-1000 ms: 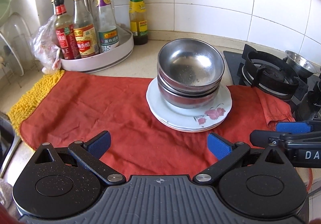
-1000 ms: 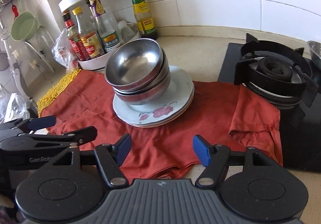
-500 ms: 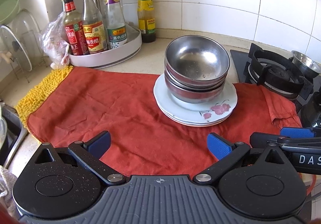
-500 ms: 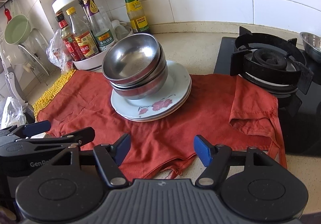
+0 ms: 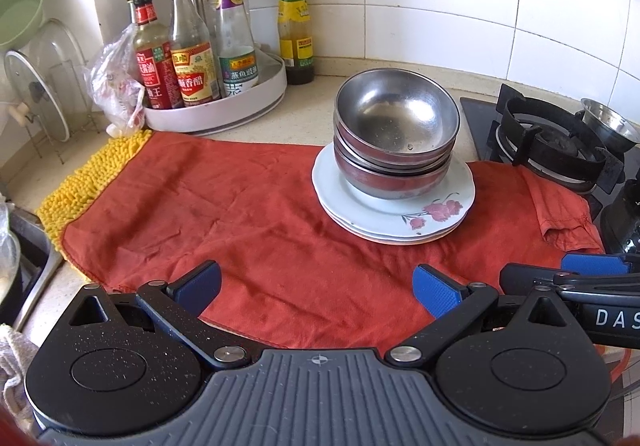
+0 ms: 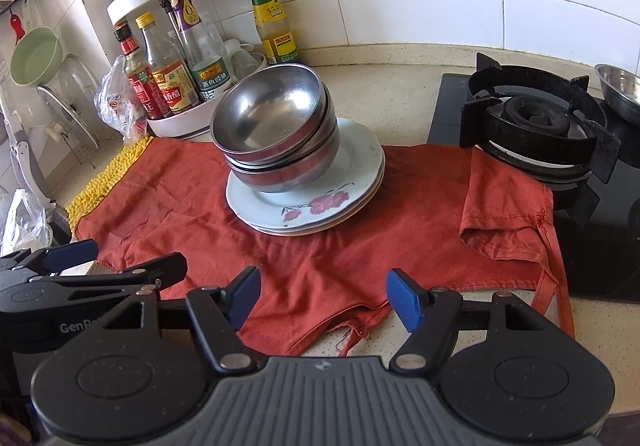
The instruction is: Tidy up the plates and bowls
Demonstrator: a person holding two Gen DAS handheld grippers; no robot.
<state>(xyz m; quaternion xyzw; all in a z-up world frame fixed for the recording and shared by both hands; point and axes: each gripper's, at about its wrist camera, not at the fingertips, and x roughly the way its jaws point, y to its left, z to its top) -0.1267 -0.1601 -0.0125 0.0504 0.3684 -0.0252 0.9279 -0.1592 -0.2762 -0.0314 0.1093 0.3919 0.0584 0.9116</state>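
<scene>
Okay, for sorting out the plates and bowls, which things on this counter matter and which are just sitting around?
For the job:
- nested stainless steel bowls
- stack of white plates with a pink flower print beneath them
- left gripper and right gripper, both open and empty

Just lying about:
- red cloth
- white round rack of sauce bottles
- black gas burner
- small steel bowl beside the burner

Steel bowls (image 6: 276, 126) nested on stacked plates (image 6: 344, 182) atop red cloth (image 6: 400, 246); right gripper (image 6: 322, 296) empty, jaws apart.
</scene>
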